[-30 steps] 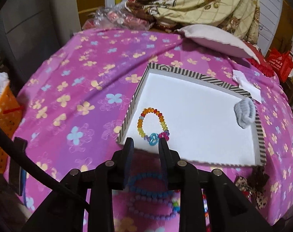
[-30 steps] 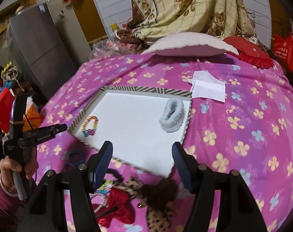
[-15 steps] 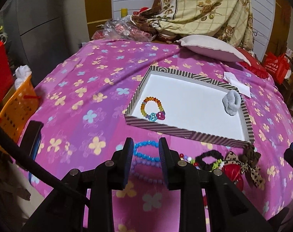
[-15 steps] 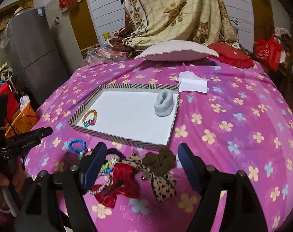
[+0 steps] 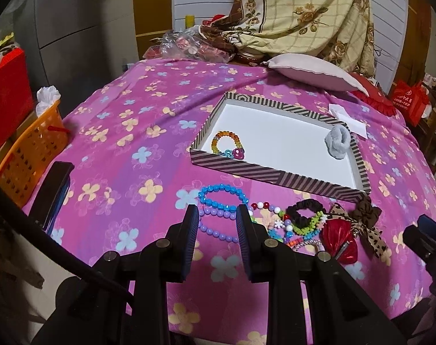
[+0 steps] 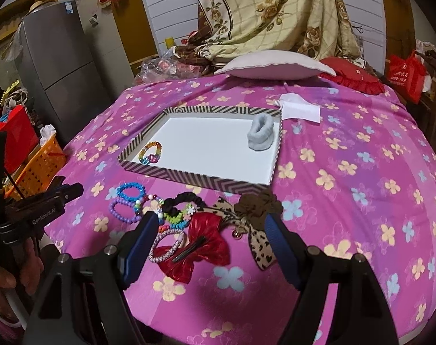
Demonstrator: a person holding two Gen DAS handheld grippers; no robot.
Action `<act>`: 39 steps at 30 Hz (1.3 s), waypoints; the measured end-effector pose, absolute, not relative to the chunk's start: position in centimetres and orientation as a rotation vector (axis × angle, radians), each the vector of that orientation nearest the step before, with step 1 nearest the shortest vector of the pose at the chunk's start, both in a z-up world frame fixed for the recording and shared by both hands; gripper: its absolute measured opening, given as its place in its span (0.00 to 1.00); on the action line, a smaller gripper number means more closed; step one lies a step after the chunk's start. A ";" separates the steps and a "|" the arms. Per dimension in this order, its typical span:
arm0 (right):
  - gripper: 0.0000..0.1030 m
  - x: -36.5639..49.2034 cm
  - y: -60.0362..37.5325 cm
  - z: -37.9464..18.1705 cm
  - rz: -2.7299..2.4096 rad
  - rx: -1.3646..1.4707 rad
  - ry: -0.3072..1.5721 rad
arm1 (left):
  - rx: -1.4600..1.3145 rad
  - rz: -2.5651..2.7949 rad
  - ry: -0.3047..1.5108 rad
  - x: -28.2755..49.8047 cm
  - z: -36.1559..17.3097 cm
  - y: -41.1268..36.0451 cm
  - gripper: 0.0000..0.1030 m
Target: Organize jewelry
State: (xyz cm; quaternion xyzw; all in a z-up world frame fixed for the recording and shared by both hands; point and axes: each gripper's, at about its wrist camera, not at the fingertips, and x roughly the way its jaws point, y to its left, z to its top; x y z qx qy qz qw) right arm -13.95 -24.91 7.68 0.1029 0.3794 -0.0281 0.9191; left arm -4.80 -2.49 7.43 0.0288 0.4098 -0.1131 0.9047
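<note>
- Jewelry: we count a multicolour bracelet (image 5: 227, 145) and grey scrunchie (image 5: 338, 141) inside the striped tray (image 5: 275, 172).
- Left hand-held gripper (image 5: 218, 224): parted, empty.
- Right hand-held gripper (image 6: 210, 231): wide, empty.

Surface: bed (image 6: 347, 149) under a pink flowered sheet.
Centre: striped shallow box (image 6: 215, 179).
Far end: pale pillow (image 6: 275, 64), red cushion (image 6: 353, 77), white paper (image 6: 301, 112).
Near edge: blue bracelet (image 5: 221, 198), purple bracelet (image 5: 218, 224), black scrunchie (image 5: 304, 212), red bow (image 6: 200, 244), leopard bow (image 6: 258, 241).

Purple bracelet (image 5: 218, 224) – part hidden behind claw fingers (image 5: 189, 244).
</note>
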 end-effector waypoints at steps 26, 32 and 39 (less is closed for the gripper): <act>0.77 -14.8 -25.0 6.4 -0.074 0.195 0.792 | 0.076 -0.240 0.853 -6.1 6.4 -3.5 0.31; 0.77 -15.0 -26.2 6.1 -0.092 0.207 0.795 | 0.071 -0.240 0.870 -5.8 5.9 -3.3 0.31; 0.77 -15.8 -29.6 4.0 -0.166 0.247 0.843 | 0.026 -0.220 0.922 -4.8 4.5 -1.5 0.31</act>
